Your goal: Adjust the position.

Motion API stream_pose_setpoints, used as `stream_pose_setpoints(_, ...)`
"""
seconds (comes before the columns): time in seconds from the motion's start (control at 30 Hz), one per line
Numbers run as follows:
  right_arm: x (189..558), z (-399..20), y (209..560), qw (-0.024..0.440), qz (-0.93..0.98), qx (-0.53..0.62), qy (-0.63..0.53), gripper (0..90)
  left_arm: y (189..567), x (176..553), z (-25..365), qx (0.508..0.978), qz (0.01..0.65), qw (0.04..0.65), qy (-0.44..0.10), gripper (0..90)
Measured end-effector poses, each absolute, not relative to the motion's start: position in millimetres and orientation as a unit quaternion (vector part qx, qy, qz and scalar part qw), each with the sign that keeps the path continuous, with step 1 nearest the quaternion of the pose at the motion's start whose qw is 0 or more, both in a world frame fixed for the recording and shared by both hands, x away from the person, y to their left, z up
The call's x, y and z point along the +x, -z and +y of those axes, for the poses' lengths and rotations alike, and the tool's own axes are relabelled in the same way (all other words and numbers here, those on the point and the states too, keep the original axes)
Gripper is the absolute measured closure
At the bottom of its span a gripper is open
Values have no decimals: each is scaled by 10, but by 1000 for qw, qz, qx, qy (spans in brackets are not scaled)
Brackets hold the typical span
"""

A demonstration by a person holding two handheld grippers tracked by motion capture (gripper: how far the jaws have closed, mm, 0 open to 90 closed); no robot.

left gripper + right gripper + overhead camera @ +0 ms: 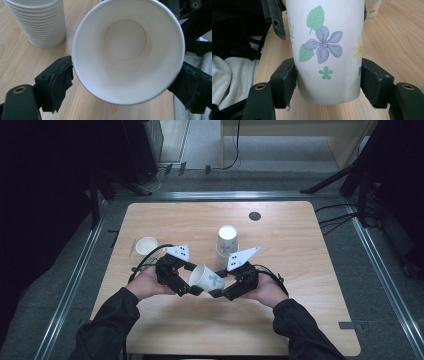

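A small lone paper cup [146,245] stands at the left of the tabletop [300,320]. The left gripper [192,279] is next. Its jaws are spread wide around the rim of a flowered paper cup [206,278], and the left pad touches the rim. The cup lies on its side above the tabletop, between both grippers. The right gripper [220,284] has its jaws squeezed on the cup's bottom end. Just behind stands a stack of paper cups [227,246].
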State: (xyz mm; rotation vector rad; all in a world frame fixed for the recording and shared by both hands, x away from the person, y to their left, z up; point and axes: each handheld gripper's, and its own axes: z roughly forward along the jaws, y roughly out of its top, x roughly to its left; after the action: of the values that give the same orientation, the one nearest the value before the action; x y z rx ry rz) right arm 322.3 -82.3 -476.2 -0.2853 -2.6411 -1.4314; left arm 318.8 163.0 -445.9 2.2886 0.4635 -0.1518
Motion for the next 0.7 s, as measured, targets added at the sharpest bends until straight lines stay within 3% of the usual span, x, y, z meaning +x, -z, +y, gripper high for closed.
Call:
stream_pose_setpoints(0.5,3233,-810,4786,69,-874,-97,471,340,4522,3219,1590,888,194,412,68,155)
stream_pose_setpoints(0.57,3233,-808,4788,68,-875,-99,469,341,4527,3221,1596,885,194,416,74,204)
stream_pose_setpoints(0.7,3238,-807,4791,70,-874,-99,471,342,4520,3218,1601,885,191,419,72,216)
